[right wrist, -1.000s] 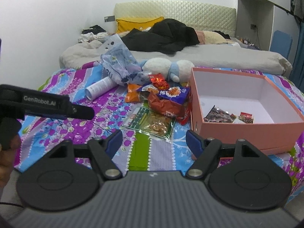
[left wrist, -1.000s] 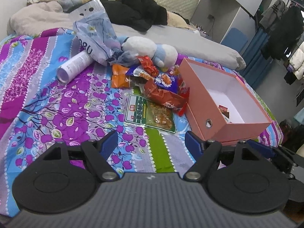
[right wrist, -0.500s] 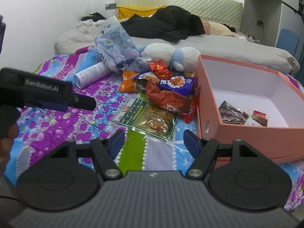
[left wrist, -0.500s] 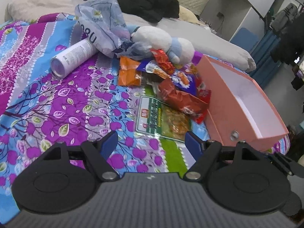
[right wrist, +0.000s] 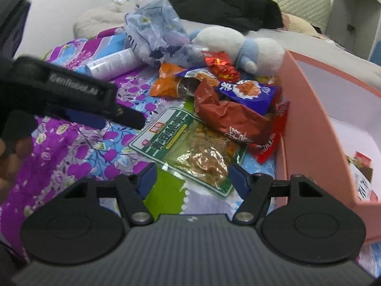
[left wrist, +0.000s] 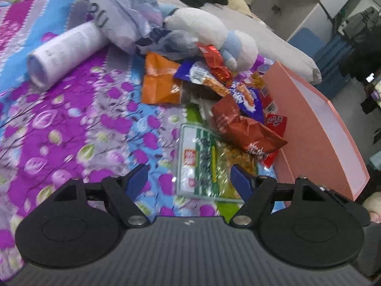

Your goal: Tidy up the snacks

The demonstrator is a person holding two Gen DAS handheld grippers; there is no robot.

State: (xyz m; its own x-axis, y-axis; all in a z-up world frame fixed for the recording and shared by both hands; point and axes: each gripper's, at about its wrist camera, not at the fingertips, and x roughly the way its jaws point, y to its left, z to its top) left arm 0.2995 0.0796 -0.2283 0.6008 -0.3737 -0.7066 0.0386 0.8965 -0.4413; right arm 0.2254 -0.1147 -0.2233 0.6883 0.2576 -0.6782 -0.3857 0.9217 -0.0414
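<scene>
A pile of snack packets lies on the patterned bedspread beside a pink box (left wrist: 316, 128) (right wrist: 307, 124). Nearest is a flat green-and-clear packet (left wrist: 204, 164) (right wrist: 188, 143), with a dark red bag (left wrist: 243, 126) (right wrist: 228, 119), a purple bag (right wrist: 247, 93) and an orange bag (left wrist: 159, 83) behind it. My left gripper (left wrist: 189, 178) is open, its fingertips just short of the green packet. My right gripper (right wrist: 191, 175) is open, low over the same packet's near edge. The left gripper's body (right wrist: 71, 95) shows in the right wrist view. The box holds a few packets (right wrist: 362, 166).
A white cylinder (left wrist: 64, 52) (right wrist: 112, 62), a crumpled plastic bag (left wrist: 123, 12) (right wrist: 154, 28) and a white-and-blue plush toy (left wrist: 209, 33) (right wrist: 240, 45) lie behind the snacks. Dark clothes and pillows sit farther back. The bed edge runs right of the box.
Both grippers have moved forward and down toward the snack pile; the green packet now lies just ahead of both sets of fingertips. Jaws stayed open.
</scene>
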